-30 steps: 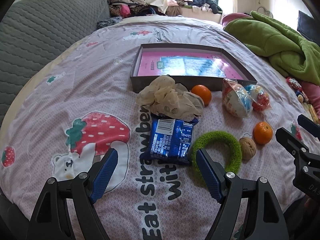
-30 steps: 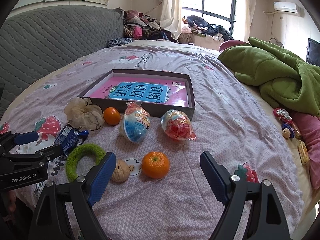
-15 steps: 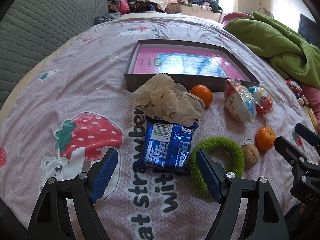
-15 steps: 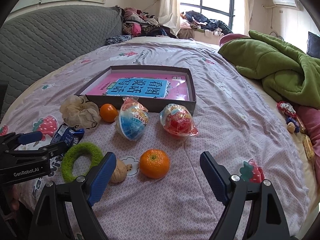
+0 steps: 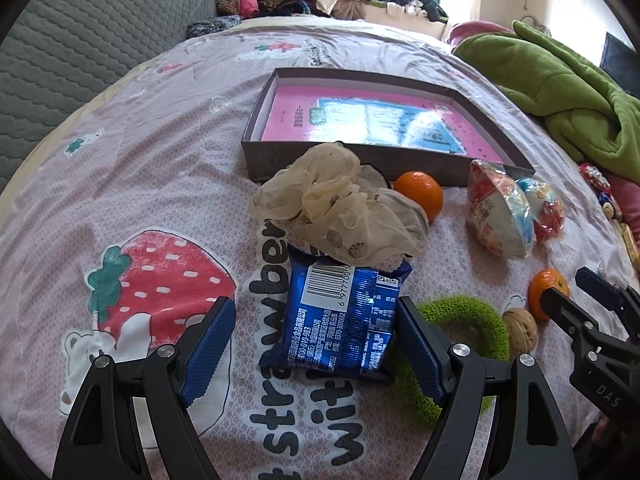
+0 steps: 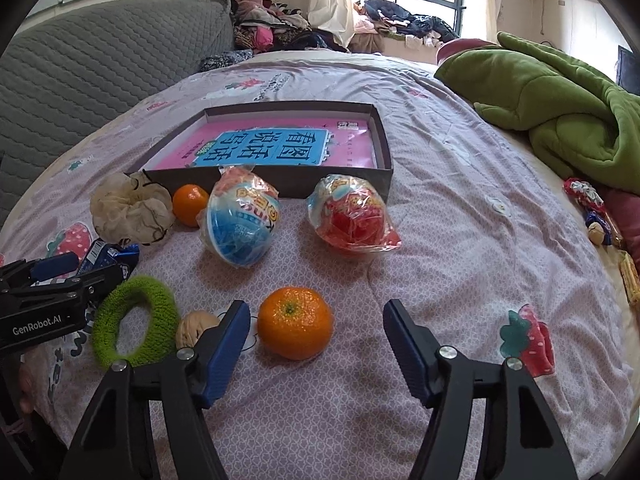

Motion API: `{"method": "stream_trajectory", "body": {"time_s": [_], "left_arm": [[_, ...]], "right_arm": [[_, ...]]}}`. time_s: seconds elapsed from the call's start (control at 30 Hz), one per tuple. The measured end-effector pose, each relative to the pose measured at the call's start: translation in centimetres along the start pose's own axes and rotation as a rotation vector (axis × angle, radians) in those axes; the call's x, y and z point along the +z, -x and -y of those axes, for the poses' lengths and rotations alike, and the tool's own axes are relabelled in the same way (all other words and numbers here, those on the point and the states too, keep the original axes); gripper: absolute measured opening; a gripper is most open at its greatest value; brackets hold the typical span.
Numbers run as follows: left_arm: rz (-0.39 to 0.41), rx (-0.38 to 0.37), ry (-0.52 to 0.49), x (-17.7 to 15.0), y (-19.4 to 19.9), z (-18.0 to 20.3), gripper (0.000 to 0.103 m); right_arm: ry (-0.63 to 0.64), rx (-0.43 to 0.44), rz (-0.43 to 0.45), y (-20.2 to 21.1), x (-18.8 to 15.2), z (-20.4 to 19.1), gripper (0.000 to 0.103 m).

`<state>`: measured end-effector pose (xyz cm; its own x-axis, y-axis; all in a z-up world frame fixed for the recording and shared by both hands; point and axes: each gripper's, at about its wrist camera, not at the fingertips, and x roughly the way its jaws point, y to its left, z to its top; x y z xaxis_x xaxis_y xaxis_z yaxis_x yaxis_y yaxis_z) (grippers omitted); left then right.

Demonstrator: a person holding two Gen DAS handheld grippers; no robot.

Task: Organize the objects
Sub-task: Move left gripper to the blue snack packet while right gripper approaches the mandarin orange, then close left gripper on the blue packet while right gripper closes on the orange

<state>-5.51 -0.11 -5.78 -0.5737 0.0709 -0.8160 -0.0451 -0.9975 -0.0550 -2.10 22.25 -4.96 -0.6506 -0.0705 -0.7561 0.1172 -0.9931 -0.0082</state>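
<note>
My left gripper (image 5: 314,334) is open, its fingers either side of a blue snack packet (image 5: 340,320) lying on the bed. A cream scrunchie (image 5: 340,204) overlaps the packet's far end. My right gripper (image 6: 316,338) is open around a tangerine (image 6: 295,322), just above the sheet. A dark box (image 6: 380,152) with a pink book inside lies beyond. A second tangerine (image 6: 190,204), a blue toy egg (image 6: 240,220) and a red toy egg (image 6: 350,216) sit in front of the box. A green ring (image 6: 134,320) and a walnut (image 6: 194,326) lie left of the right gripper.
A green blanket (image 6: 560,112) is piled at the right. A grey quilted headboard (image 6: 100,64) runs along the left. Small wrapped toys (image 6: 592,208) lie at the bed's right edge. Clothes (image 6: 272,36) are heaped by the window.
Both grippers have moved forward and down. The left now brackets the blue packet and the right now brackets the near tangerine. Both stay open.
</note>
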Motion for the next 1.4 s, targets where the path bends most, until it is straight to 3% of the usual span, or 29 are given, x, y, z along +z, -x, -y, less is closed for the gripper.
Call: {"method": "stream_trajectory", "body": {"time_s": [0.43,0.53,0.67,0.73,0.83,1.4], "left_arm": [[-0.051,-0.019,0.013,-0.3,-1.5,-1.0,0.081],[-0.044,-0.025,0.011,-0.3,-1.5,-1.1,0.081],[-0.04,-0.034,0.002,-0.3,-1.5,-1.1,0.079],[-0.039,-0.045,-0.005,-0.3,-1.4,-1.1,0.073],[-0.027,-0.062,-0.009,-0.4,-1.0,-0.9,0.055],[-0.001,-0.073,-0.024,-1.3,1.3,-0.7,0.054]], "right_arm": [[0.042,0.012,-0.028,-1.3,-0.1,-0.7,0.049],[0.054,0.015,-0.027,-1.5,-0.1,-0.9,0.041],[0.079,0.003,-0.021,-1.4,-0.3,-1.3,0.041],[0.079,0.002,-0.013,-1.3,-0.3,-1.3,0.041],[0.08,0.002,-0.002,-1.1,-0.3,-1.3,0.041],[0.08,0.016,0.072,1.1,0.2,-1.8,0.041]]}}
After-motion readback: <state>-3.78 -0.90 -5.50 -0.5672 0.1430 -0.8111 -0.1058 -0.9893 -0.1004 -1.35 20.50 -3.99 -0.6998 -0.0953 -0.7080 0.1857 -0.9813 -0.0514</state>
